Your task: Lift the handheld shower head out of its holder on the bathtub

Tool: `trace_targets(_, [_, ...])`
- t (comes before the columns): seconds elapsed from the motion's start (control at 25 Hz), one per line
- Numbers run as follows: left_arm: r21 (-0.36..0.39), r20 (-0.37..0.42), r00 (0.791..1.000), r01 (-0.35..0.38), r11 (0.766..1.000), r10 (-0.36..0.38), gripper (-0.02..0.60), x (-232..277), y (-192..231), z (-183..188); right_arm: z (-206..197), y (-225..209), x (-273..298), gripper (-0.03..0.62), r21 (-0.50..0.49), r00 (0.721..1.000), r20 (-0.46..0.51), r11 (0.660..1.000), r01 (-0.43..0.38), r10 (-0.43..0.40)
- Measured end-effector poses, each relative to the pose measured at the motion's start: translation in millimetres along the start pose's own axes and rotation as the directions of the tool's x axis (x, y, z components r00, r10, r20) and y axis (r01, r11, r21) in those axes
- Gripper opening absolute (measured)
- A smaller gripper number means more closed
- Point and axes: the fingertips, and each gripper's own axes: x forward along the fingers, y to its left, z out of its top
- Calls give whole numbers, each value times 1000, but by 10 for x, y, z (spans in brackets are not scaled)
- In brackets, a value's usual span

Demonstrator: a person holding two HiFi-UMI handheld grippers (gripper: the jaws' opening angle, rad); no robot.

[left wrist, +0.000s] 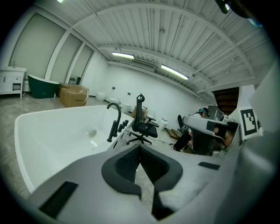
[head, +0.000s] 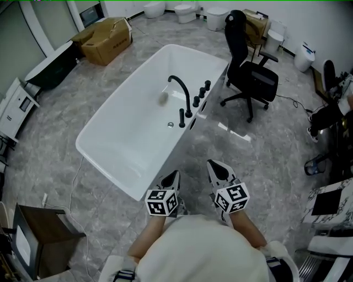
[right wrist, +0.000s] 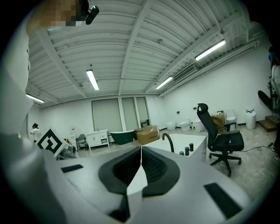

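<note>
A white freestanding bathtub [head: 110,137] fills the middle of the head view. On its right rim stand a black curved faucet [head: 181,88], a row of black knobs [head: 202,92], and the slim black handheld shower head [head: 182,117], upright in its holder next to the faucet base. Both grippers are well short of the tub's near corner and hold nothing. My left gripper [head: 175,173] has its jaws together, and so does my right gripper [head: 212,163]. The left gripper view has the faucet [left wrist: 116,114] and shower head [left wrist: 110,134] ahead of the shut left gripper [left wrist: 140,146]. In the right gripper view the faucet [right wrist: 168,141] sits beyond the shut right gripper [right wrist: 141,148].
A black office chair [head: 251,71] stands right of the tub, close to the knobs. A cardboard box [head: 105,39] and toilets [head: 185,10] are at the back. A cable [head: 77,182] trails on the grey floor by a dark cabinet [head: 38,237].
</note>
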Motion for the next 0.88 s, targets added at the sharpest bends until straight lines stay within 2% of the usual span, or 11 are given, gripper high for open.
trace_targets(0.44, [18, 2, 999, 54, 998, -54, 20, 398, 440, 438, 150, -61, 697, 20, -8, 1000, 0, 999, 31, -31])
trace_targets(0.72, [16, 26, 999, 47, 999, -48, 20, 482, 674, 514, 138, -27, 1021, 20, 6, 1000, -10, 1000, 27, -27])
trace_targets(0.88, [-2, -13, 999, 37, 999, -37, 20, 520, 777, 454, 152, 3, 1164, 20, 5, 1000, -15, 1000, 9, -9])
